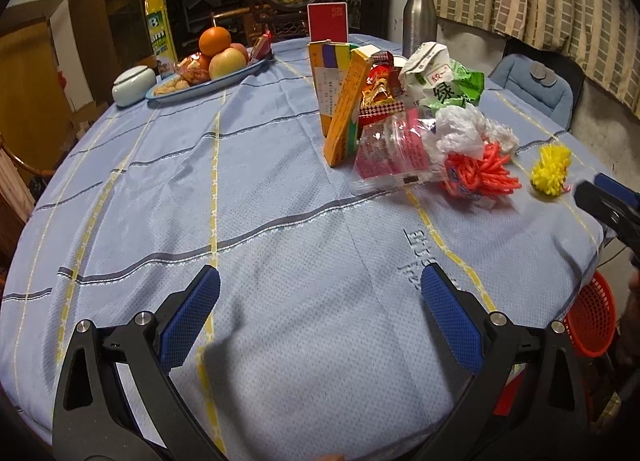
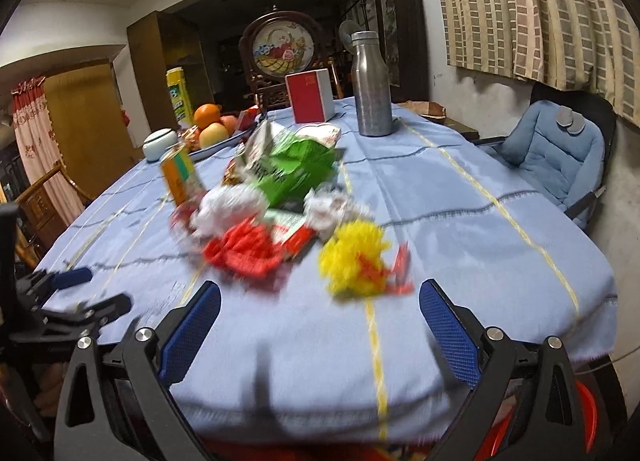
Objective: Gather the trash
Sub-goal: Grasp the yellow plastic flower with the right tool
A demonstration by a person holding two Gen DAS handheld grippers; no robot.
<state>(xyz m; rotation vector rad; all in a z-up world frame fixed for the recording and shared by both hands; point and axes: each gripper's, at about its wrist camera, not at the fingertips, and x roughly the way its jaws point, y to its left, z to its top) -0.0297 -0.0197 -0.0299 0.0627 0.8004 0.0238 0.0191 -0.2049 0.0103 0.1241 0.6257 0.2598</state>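
A heap of trash lies on the blue checked tablecloth [image 1: 248, 197]: two orange-yellow boxes [image 1: 340, 117], a red snack wrapper [image 1: 378, 95], a crumpled white-green carton [image 1: 434, 73], a clear wrapper with pink print [image 1: 394, 151], white crumpled plastic [image 1: 460, 135], a red fruit net [image 1: 486, 173] and a yellow fruit net [image 1: 552, 169]. My left gripper [image 1: 320, 281] hangs open over bare cloth, short of the heap. My right gripper [image 2: 320, 293] is open just in front of the yellow net [image 2: 356, 261], with the red net [image 2: 244, 253] to its left. That view is motion-blurred.
A red plastic basket [image 1: 592, 321] stands below the table's right edge. At the far side are a fruit plate [image 1: 208, 81], a white jar [image 1: 134, 85], a steel bottle [image 1: 418, 17] and a red box [image 1: 328, 23]. A blue padded chair [image 2: 556, 157] stands right.
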